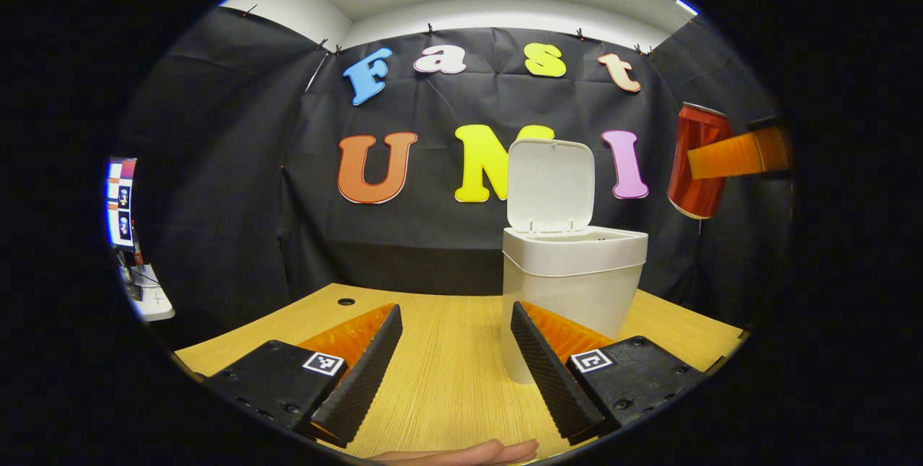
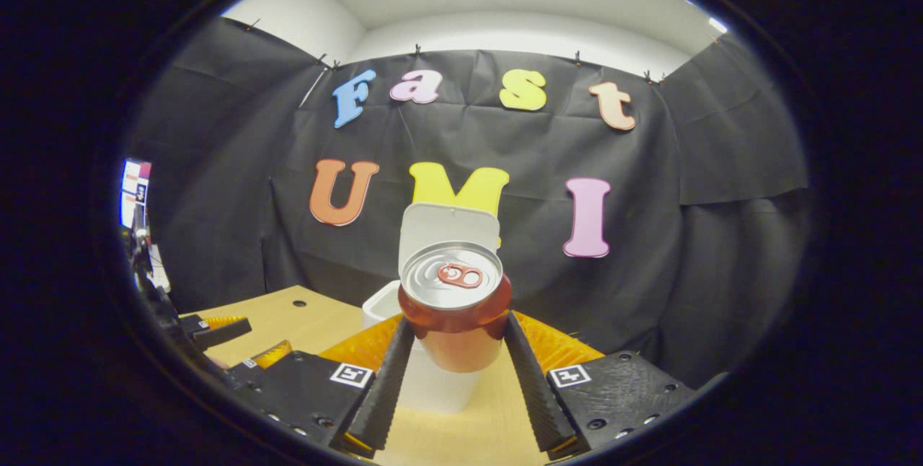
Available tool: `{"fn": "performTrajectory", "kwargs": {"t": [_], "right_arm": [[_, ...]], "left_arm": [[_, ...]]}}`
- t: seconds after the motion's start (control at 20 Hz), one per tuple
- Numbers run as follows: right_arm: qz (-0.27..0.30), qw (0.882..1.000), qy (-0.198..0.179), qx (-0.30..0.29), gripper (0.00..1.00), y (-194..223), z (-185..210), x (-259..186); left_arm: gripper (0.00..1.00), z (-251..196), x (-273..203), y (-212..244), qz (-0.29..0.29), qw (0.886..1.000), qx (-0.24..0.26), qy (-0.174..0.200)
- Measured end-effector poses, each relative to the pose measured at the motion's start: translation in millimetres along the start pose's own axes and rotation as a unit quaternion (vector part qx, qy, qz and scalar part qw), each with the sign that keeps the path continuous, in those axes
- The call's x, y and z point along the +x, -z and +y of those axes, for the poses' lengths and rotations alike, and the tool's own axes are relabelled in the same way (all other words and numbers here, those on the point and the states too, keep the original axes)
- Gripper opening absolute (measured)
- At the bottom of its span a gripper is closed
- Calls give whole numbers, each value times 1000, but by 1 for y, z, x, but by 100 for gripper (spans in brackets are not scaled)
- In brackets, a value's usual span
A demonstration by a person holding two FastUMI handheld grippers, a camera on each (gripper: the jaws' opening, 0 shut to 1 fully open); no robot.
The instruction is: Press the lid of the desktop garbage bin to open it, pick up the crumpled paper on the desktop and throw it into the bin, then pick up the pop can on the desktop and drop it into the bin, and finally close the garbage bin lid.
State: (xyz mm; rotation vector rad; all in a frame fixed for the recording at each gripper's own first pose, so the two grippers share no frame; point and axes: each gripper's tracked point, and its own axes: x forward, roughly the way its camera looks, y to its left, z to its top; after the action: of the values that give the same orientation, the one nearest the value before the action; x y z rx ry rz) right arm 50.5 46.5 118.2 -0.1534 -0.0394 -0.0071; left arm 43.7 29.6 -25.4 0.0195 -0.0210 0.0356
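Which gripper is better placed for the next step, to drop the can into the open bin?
The right gripper: it already holds the pop can, lifted off the table, near the bin, whose lid stands open. The left gripper is open and holds nothing, low over the table.

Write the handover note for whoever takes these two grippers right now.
Right gripper: shut on the pop can, held upright in the air, near the bin.
Left gripper: open, holding nothing, low over the desktop facing the bin.
Garbage bin: on the desktop, lid up.
Done: lid opened, can picked up. Crumpled paper not on the visible desktop; can't confirm it's inside.
Left: drop the can in, close the lid.
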Motion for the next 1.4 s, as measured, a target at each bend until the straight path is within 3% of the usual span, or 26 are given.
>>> {"fn": "performTrajectory", "kwargs": {"t": [0.15, 0.3, 0.55, 0.9, 1.4], "right_arm": [[-5, 999, 21, -23, 74, -18, 5, 15], [-3, 999, 19, -26, 74, -27, 23, 28], [20, 1000, 18, -13, 74, -34, 33, 59], [92, 996, -3, 11, 75, -11, 46, 127], [122, 992, -4, 33, 74, 13, 52, 188]], "left_arm": [[98, 2, 1, -1, -4, 1000, -9, 3], [98, 5, 1, 0, -2, 1000, -3, 2], [98, -4, -1, -8, -21, 999, -15, 34], [98, -2, -1, -8, -23, 999, -14, 30], [98, -1, 12, 6, -8, 999, -13, 36]]}}
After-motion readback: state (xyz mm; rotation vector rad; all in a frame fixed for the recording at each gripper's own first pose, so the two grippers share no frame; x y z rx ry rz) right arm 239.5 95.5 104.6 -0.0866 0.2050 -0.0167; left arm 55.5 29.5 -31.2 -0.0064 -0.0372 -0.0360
